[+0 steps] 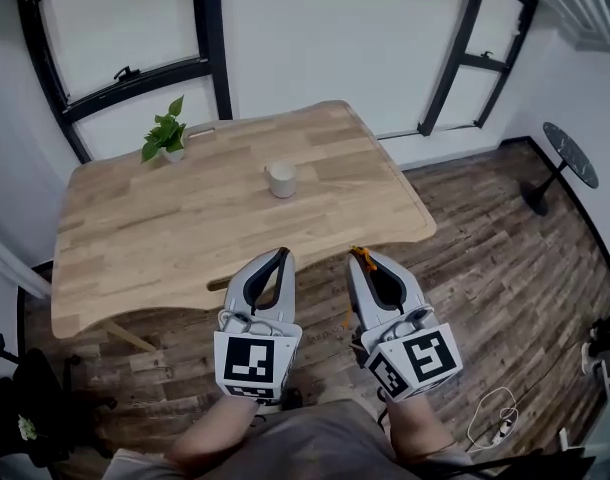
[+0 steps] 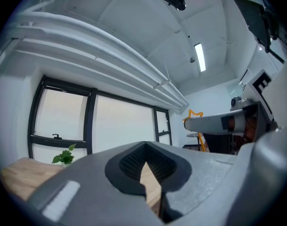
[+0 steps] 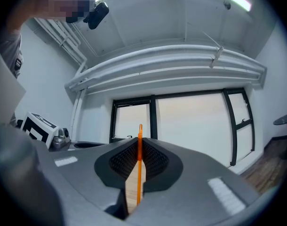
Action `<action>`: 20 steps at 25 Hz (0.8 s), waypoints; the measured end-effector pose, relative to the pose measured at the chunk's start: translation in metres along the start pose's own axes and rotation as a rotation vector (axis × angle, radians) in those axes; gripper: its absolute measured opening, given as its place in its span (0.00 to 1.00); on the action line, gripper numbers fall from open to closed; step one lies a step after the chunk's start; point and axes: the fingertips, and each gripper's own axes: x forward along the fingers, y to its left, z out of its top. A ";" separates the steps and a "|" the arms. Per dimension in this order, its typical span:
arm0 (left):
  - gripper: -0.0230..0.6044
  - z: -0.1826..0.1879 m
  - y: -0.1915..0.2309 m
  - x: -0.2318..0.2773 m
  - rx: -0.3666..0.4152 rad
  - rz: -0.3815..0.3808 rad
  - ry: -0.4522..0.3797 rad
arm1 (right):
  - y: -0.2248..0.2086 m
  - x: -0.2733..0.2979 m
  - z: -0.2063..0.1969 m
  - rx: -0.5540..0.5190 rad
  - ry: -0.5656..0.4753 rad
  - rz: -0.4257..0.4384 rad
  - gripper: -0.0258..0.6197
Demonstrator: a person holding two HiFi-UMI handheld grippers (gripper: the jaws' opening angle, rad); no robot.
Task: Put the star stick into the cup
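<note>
Right gripper (image 1: 361,257) clamps the star stick (image 3: 139,159), shaft pointing out past its fingertips, cup (image 1: 281,179) well ahead and slightly left of them; left gripper (image 1: 282,256) pinched together, empty.

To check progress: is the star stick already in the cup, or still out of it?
Out. The star stick is clamped between the right gripper's jaws, well apart from the cup, which stands on the table.

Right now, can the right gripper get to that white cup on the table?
Probably yes: the right gripper, shut on the star stick, faces bare table up to the cup; the plant stands aside.
</note>
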 end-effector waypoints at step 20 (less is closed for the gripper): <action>0.04 -0.055 0.040 0.179 0.009 0.047 0.158 | -0.151 0.133 -0.044 0.125 0.054 0.015 0.11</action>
